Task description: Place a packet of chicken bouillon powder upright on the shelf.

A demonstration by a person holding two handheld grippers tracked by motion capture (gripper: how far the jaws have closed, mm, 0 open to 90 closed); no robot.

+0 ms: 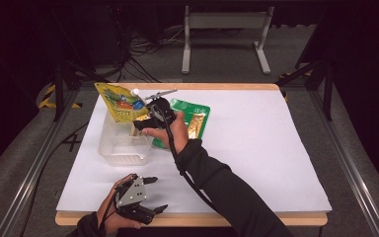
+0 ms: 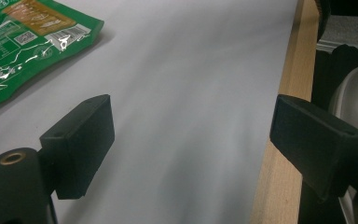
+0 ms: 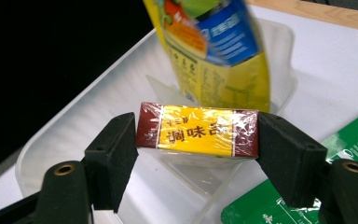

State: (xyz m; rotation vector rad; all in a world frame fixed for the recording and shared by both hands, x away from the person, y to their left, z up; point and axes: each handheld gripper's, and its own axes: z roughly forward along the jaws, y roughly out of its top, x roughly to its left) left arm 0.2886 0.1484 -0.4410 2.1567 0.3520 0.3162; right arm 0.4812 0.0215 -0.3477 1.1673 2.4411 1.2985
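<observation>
Holding a small red-and-yellow box (image 3: 197,130) between its jaws, the right gripper (image 1: 143,123) hangs over the clear plastic tub (image 1: 109,148) on the table's far left, beside a standing yellow pouch (image 1: 118,101). The left gripper (image 1: 153,193) rests released and empty at the near edge.

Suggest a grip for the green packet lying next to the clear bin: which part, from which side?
Probably the green packet is best taken by its free right-hand edge in the high view, coming from the open table side. It lies flat on the white surface, its left part sits behind the right gripper and hand, and the clear bin blocks that side. Slide one jaw under the thin edge.
</observation>
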